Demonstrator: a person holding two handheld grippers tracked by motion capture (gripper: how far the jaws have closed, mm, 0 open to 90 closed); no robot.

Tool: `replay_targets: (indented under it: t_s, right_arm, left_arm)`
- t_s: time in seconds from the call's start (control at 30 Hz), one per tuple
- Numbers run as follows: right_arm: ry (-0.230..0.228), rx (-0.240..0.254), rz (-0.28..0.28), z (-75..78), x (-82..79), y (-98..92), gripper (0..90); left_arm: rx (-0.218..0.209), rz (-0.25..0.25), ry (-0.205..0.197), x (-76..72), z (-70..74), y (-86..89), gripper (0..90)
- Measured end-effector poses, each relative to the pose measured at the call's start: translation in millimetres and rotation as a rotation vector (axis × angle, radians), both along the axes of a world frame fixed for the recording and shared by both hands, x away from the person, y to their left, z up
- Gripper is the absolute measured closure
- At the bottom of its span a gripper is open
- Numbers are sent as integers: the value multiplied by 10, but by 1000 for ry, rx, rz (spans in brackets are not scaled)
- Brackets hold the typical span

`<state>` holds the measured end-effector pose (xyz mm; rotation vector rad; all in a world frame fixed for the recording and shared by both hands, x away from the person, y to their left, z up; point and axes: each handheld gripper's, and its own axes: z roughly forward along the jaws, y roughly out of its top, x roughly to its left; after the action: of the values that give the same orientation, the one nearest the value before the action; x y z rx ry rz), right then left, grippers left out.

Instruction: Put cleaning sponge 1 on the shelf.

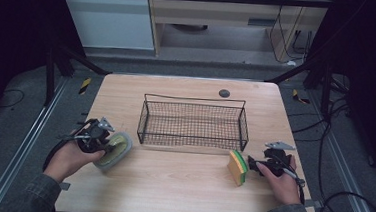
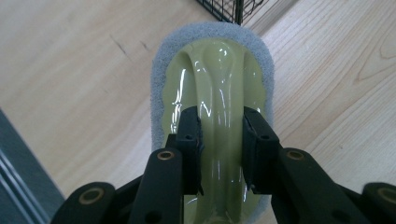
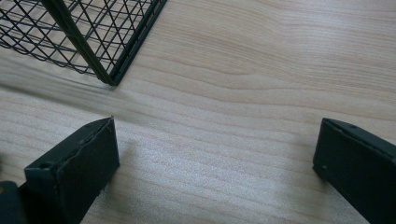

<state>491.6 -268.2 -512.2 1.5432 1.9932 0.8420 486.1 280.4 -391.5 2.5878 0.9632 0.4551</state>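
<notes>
A scrubber (image 1: 116, 150) with a glossy pale-green handle (image 2: 219, 84) and a grey scouring pad (image 2: 210, 32) is at the table's left, tilted up off the wood. My left gripper (image 1: 106, 144) is shut on it, its black pads (image 2: 190, 135) pressing both sides of the handle's ridge. A yellow sponge with a green layer (image 1: 238, 167) stands on edge at the right. My right gripper (image 1: 251, 164) sits just to the right of the sponge. In the right gripper view its jaws (image 3: 215, 140) stand wide apart over bare wood.
A black wire basket (image 1: 194, 99) stands in the middle of the wooden table (image 1: 180, 190), between the two hands; its corner (image 3: 93, 42) is close ahead of the right gripper. A small dark disc (image 1: 224, 93) lies behind the basket. Dark floor and cables surround the table.
</notes>
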Motion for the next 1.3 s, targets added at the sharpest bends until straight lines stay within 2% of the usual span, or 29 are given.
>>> replay_targets:
  t_s: [0.03,0.07,0.2,0.3,0.4,0.53,0.73,0.87,1.03,1.23,1.3]
  right_arm:
    - [0,0,0,0,0,0,5]
    - [0,1,-1,-1,-1,1,5]
    - [-9,0,0,-8,-4,1,5]
    - [-6,4,-1,-7,-5,3,5]
    - [-6,5,-1,-6,-4,4,4]
    - [-7,4,-1,-7,-2,4,4]
    - [-7,2,9,-7,7,0,4]
    - [-7,3,8,-7,9,0,4]
    - [-7,4,9,-6,15,0,4]
    - [-6,-6,10,-7,24,-3,4]
    - [-4,3,-5,-6,34,11,4]
  left_arm:
    - [0,0,0,0,0,0,708]
    - [17,-15,-19,-16,42,-3,709]
    - [9,-45,-50,-37,191,-3,709]
    - [2,-46,-63,-34,244,-3,709]
    - [13,-60,-89,-16,338,-1,709]
    - [6,-64,-113,11,439,5,709]
    - [21,-83,-140,83,577,-33,709]
    - [50,-102,-156,164,709,-114,709]
    - [65,-134,-174,238,826,-220,710]
    - [67,-164,-192,324,865,-350,709]
    - [68,-175,-198,359,872,-388,709]
